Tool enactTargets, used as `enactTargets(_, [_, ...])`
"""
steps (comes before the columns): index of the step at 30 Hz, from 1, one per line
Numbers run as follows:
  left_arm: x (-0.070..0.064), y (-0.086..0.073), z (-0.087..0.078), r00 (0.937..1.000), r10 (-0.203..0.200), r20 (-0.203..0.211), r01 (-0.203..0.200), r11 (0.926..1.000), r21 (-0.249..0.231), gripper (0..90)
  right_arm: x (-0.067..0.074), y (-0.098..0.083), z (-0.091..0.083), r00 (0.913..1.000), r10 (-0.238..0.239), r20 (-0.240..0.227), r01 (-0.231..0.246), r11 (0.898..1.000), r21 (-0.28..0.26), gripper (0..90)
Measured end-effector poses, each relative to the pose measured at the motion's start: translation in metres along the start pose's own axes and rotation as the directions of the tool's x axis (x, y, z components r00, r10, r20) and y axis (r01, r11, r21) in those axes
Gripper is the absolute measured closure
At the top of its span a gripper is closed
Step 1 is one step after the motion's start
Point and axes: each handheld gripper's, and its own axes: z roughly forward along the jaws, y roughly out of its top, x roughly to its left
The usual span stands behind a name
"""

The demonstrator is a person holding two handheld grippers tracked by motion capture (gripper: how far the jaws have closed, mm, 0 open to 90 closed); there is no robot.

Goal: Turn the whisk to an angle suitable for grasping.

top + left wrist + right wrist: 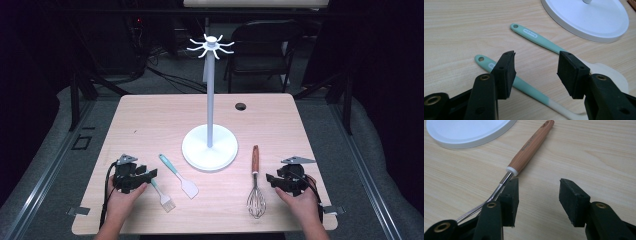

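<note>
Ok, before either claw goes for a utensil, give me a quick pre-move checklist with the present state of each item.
1. Left claw open, nothing between its pads: ok.
2. Right claw open, nothing held: ok.
3. Brush and spatula lie apart, handles not crossed: ok.
4. Whisk flat on the table, wooden handle unobstructed: ok.
5. Hanging stand upright, hooks at its top free: ok.
6. Handle holes large enough to fit those hooks: cannot tell.
</note>
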Motion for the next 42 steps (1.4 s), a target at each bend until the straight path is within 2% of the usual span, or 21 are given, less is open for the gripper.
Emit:
enactTargets(7, [0.001,-0.001,-0.003,0.9996,-0.022,0.020,0.023,0.9997,-0.011,49.9,0.002,0.000,0.001,1.0000,-0.007,-0.003,0.007,1.000,0.004,49.5])
enactTargets(10, [0.003,-0.002,-0.003,0.9984,-0.046,0.033,0.046,0.9987,-0.020,50.6,0.003,0.004,0.002,0.9996,0.010,-0.027,-0.009,1.000,0.029,50.9])
enactTargets(14, [0.003,-0.003,-0.005,0.9990,-0.035,0.027,0.036,0.9993,-0.013,50.6,0.011,0.012,0.005,0.9997,-0.011,-0.021,0.012,0.998,0.054,52.5])
enactTargets(16, [0.003,-0.004,-0.005,0.9992,-0.033,0.024,0.033,0.9993,-0.017,50.6,0.015,0.016,0.007,0.9994,-0.002,-0.036,0.005,0.998,0.070,53.5])
enactTargets(17, [0.004,-0.004,-0.006,0.9993,-0.030,0.024,0.030,0.9995,-0.013,50.6,0.015,0.019,0.007,0.9993,-0.028,-0.024,0.030,0.995,0.092,53.8])
enactTargets(18, [0.004,-0.005,-0.005,0.9993,-0.030,0.021,0.031,0.9993,-0.023,50.6,0.018,0.020,0.009,0.9994,-0.007,-0.035,0.010,0.997,0.081,53.7])
enactTargets(21, [0.004,-0.006,-0.005,0.9994,-0.028,0.022,0.028,0.9995,-0.016,50.5,0.022,0.023,0.016,0.9989,-0.021,-0.041,0.025,0.995,0.097,53.3])
enactTargets(24, [0.004,-0.007,-0.006,0.9996,-0.021,0.018,0.021,0.9997,-0.013,50.6,0.026,0.024,0.022,0.9983,0.010,-0.058,-0.004,0.993,0.114,53.1])
enactTargets(30, [0.006,-0.009,-0.007,0.9999,-0.013,0.008,0.013,0.9999,-0.004,52.5,0.028,0.026,0.030,0.9992,-0.009,-0.038,0.014,0.991,0.133,50.7])
enactTargets(34, [0.006,-0.010,-0.007,0.9999,-0.014,0.008,0.014,0.9999,-0.001,53.6,0.025,0.028,0.034,0.9998,0.006,-0.020,-0.003,0.992,0.126,49.2])
enactTargets(42, [0.006,-0.010,-0.006,0.9999,-0.013,0.009,0.013,0.9999,0.006,53.1,0.021,0.038,0.048,0.9955,0.095,-0.002,-0.093,0.985,0.146,48.7])
